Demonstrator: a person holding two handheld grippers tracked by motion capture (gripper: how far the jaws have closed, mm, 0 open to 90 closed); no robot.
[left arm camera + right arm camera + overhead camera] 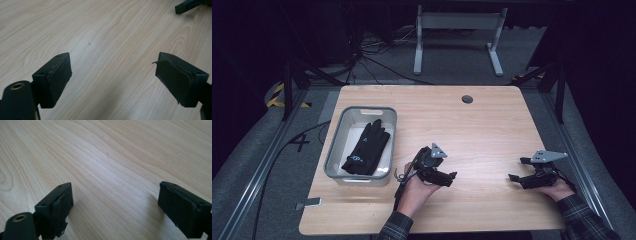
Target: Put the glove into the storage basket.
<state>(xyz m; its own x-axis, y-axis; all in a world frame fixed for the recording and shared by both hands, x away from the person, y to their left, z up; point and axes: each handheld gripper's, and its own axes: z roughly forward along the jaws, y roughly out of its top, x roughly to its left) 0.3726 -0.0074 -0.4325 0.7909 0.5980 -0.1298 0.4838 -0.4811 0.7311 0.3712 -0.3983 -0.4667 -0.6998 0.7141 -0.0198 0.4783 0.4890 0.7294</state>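
Note:
A black glove lies inside a grey bin at the table's left. My left gripper rests low over the table's front middle, to the right of the bin, held in a hand. Its jaws stand wide apart with bare wood between the pads. My left gripper is open and empty. My right gripper sits near the front right, also held in a hand. My right gripper is open, with nothing but wood grain between its pads. A tip of the right gripper shows far off in the left gripper view.
The wooden table has a round cable hole near its back edge. A small grey object lies by the front left corner. A white desk frame and cables stand on the floor behind.

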